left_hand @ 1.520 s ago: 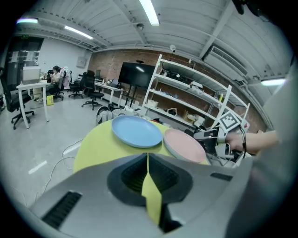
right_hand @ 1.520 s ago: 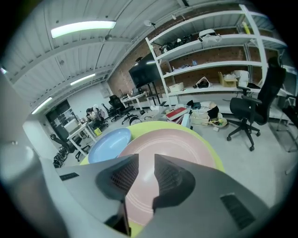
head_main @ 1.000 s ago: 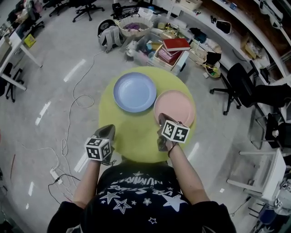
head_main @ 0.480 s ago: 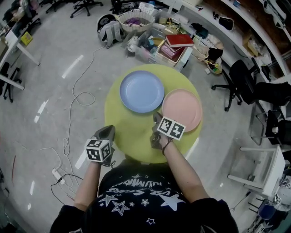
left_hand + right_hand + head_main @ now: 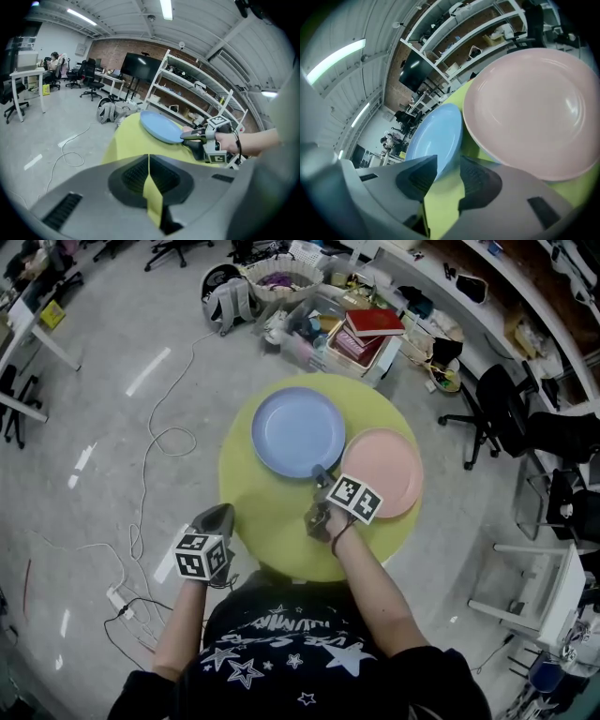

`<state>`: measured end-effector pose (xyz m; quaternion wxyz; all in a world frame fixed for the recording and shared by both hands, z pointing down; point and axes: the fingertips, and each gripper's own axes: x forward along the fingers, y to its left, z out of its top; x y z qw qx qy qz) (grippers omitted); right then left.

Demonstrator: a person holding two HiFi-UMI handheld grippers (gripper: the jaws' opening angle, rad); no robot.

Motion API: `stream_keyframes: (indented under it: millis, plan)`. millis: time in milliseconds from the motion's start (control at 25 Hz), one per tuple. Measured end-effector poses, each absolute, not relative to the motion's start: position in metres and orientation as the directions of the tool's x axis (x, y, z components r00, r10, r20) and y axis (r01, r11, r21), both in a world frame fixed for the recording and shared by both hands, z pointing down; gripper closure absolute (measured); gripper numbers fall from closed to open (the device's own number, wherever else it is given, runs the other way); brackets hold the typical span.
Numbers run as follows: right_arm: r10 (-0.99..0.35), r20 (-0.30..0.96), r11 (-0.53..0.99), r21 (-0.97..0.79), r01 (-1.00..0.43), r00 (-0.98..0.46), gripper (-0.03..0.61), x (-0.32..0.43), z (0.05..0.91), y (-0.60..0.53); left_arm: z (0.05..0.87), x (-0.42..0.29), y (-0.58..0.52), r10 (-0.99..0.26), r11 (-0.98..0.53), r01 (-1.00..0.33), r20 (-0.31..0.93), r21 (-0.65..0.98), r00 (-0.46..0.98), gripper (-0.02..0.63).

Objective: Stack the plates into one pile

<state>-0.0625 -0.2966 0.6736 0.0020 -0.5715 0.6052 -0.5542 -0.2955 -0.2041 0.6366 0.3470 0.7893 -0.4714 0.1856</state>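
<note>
Now the right gripper (image 5: pixel 321 474) has its jaws apart, having just been opening. Its own view (image 5: pixel 449 161) shows bare yellow table (image 5: pixel 440 206) in the gap between them. The near rim of the blue plate (image 5: pixel 433 136) sits right at the mouth of that gap, against the tip of the jaw on the frame's left. Neither pad presses on the rim, so nothing is held. From the left gripper view, the right gripper (image 5: pixel 187 137) reaches in from the frame's right, with one finger lying over the plate's edge.

The left gripper (image 5: pixel 149 157) has its jaws together with nothing between them. In the head view it hangs (image 5: pixel 223 510) at the table's lower-left edge.

Both plates lie flat and face up on the round table (image 5: pixel 262 512). Being round, they have no long axis. The blue plate (image 5: pixel 298 430) is above centre in the head view, and the pink plate (image 5: pixel 384 472) is to its lower right. The pair runs along a line from upper left to lower right. Their rims come close together, but whether they touch cannot be told.
</note>
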Motion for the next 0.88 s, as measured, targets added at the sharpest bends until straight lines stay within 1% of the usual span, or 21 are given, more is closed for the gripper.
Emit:
stream_keyframes:
  millis: [120, 400, 680, 880]
  plan:
    - [-0.693, 0.63, -0.292, -0.69, -0.663, -0.35, 0.436, -0.066, 0.681, -0.303, 0.641, -0.299, -0.204, -0.614, -0.305, -0.875, 0.625, 0.375, 0.482, 0.594]
    - [-0.674, 0.668, -0.325, -0.652, -0.685, -0.316, 0.44, -0.068, 0.691, -0.309, 0.643, -0.299, -0.204, -0.612, -0.291, -0.88, 0.634, 0.376, 0.473, 0.594]
    - [-0.654, 0.693, -0.355, -0.634, -0.687, -0.301, 0.475, -0.067, 0.692, -0.313, 0.644, -0.294, -0.204, -0.605, -0.293, -0.88, 0.639, 0.375, 0.474, 0.594]
    - [-0.652, 0.69, -0.377, -0.654, -0.656, -0.314, 0.497, -0.064, 0.691, -0.314, 0.643, -0.287, -0.2, -0.607, -0.295, -0.881, 0.64, 0.369, 0.471, 0.594]
